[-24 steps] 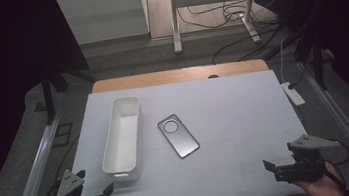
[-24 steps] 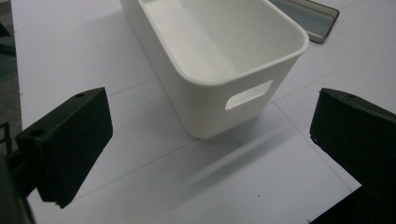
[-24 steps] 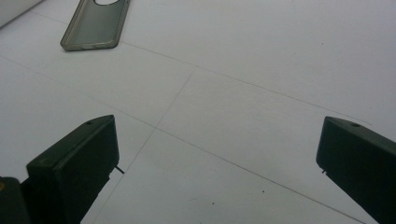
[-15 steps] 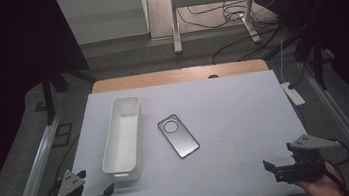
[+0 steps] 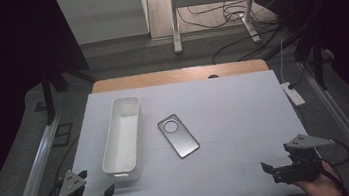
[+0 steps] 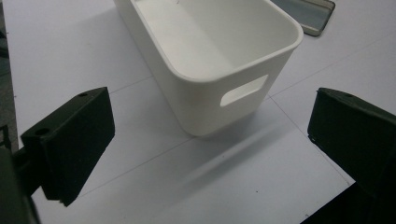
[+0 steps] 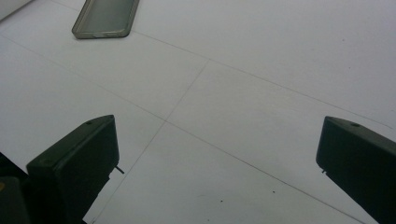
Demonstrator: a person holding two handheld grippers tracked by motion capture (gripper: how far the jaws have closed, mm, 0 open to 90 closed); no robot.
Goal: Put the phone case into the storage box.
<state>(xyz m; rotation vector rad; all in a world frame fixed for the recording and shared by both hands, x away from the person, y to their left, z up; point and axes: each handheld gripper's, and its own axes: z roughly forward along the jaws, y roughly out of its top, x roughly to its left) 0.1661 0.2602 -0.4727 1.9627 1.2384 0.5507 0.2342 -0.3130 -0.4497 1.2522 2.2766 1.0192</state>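
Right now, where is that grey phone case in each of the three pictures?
High view: the phone case lies mid-table, just right of the white bin.
Left gripper view: one corner of it sits at the top right edge, beyond the bin.
Right gripper view: its end lies at the top left.
Shared landmark: the thin grid lines on the white table.

White table top point(image 5: 234, 106) is lying under faint grid lines point(image 7: 187, 100). A wooden strip point(image 5: 150, 79) is showing along its far edge. A white power strip point(image 5: 294, 94) is sitting just off the right edge. Metal rails are running along the left point(image 5: 35, 170) and right point(image 5: 347, 127) sides. Far back, dark cables point(image 5: 212, 15) are trailing over the floor around a metal stand point(image 5: 174, 27).
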